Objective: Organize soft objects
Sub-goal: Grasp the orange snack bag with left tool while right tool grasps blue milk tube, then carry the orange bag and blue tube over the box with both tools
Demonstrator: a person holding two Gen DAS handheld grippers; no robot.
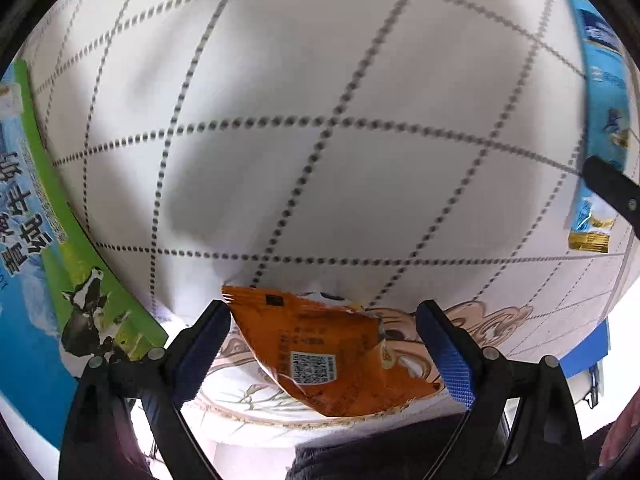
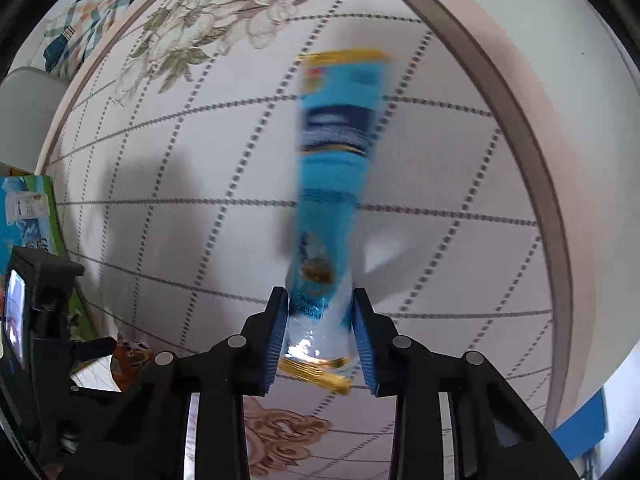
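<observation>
Far left: green-and-blue milk carton with a cow print [image 1: 60, 264], lying on the white round tabletop with a dotted grid [image 1: 320, 128]. Centre, left wrist view: left gripper [image 1: 324, 320] spread wide, fingers apart on either side of a crumpled orange foil snack packet [image 1: 320, 344] at the table's near edge, not clamped on it. Right: right gripper [image 2: 320, 312] closed around the lower end of a long blue foil sachet with gold sealed ends [image 2: 336, 184], motion-blurred, extending away above the tabletop.

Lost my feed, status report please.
Left gripper open around orange packet. Right gripper shut on blue packet. Milk carton at left.
</observation>
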